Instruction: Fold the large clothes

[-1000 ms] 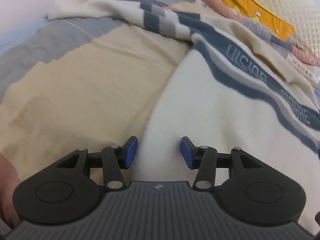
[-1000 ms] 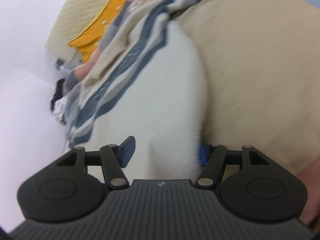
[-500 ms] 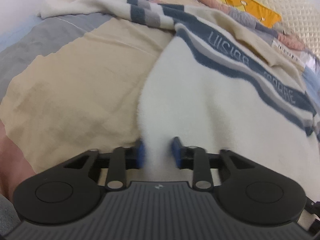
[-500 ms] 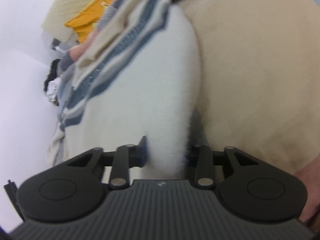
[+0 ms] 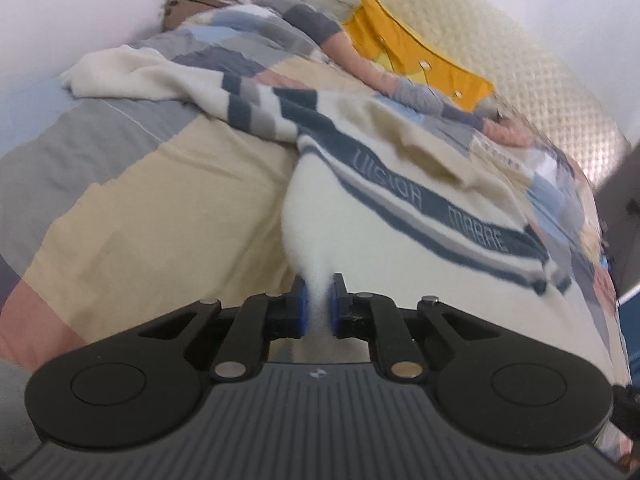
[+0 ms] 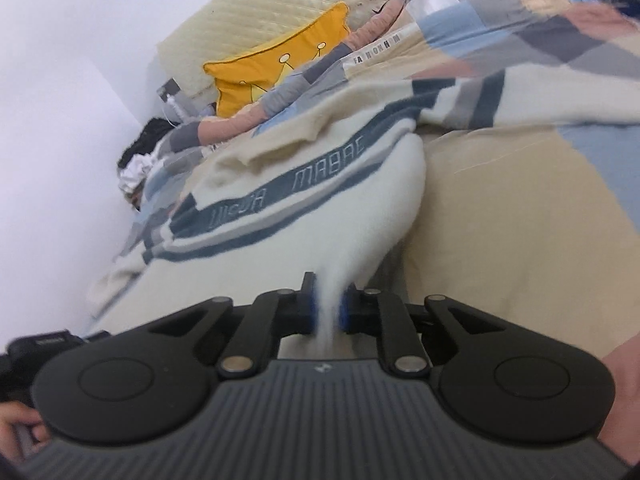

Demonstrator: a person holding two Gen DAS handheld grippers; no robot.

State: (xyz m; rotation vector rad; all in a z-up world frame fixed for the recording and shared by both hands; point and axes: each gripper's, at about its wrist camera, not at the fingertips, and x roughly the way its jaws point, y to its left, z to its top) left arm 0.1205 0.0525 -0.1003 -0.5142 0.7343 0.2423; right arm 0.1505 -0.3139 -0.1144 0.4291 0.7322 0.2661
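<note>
A large cream knit sweater with dark blue and grey stripes and lettering across the chest lies on a patchwork bed cover. My left gripper is shut on the sweater's white bottom hem, and the cloth rises in a taut ridge from the blue pads. In the right wrist view the same sweater spreads away to the left. There my right gripper is shut on the other corner of the hem, which is pulled up into a peak. One sleeve trails off toward the far left.
The bed cover has beige, grey, blue and pink patches. A yellow cushion leans on a quilted cream headboard. A cardboard box with clothes stands at the far corner. A hand shows at the lower left.
Both grippers went from open around the hem to shut on it. Both have risen, lifting the hem off the bed, so more of the bed and headboard shows.
</note>
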